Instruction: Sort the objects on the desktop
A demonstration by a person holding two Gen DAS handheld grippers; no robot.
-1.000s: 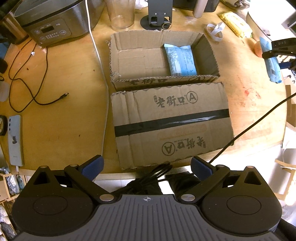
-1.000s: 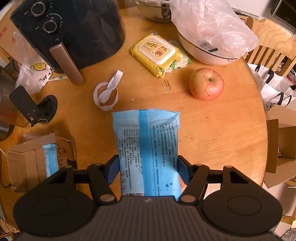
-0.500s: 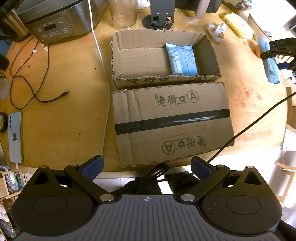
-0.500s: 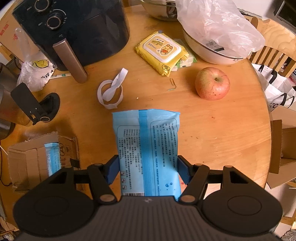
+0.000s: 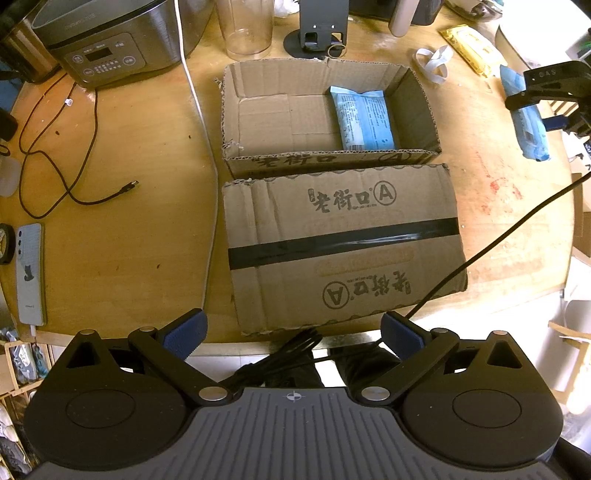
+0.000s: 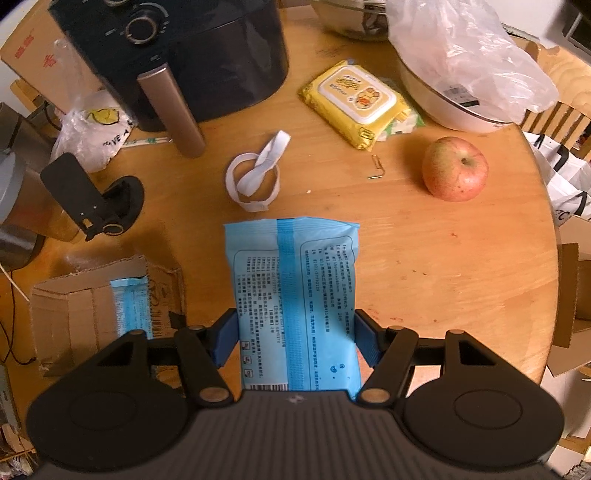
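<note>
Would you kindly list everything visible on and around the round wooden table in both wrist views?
Open brown cardboard box: 1, brown, table centre, flap folded toward the viewer.
Blue plastic wipe packets: 2, blue; one inside the box, one clamped in the right gripper.
Yellow wipes pack: 1, yellow, beside the white bowl.
Red-yellow apple: 1, near the table's right edge.
White looped strap: 1, white, ahead of the held packet.
Black air fryer: 1, black, far left in the right wrist view.
Silver rice cooker: 1, silver, far left.
Clear plastic cup: 1, behind the box.
White smartphone: 1, left table edge.
Black cable: 1, left of the box.
Left gripper: open, empty.
Right gripper: shut on the packet.
</note>
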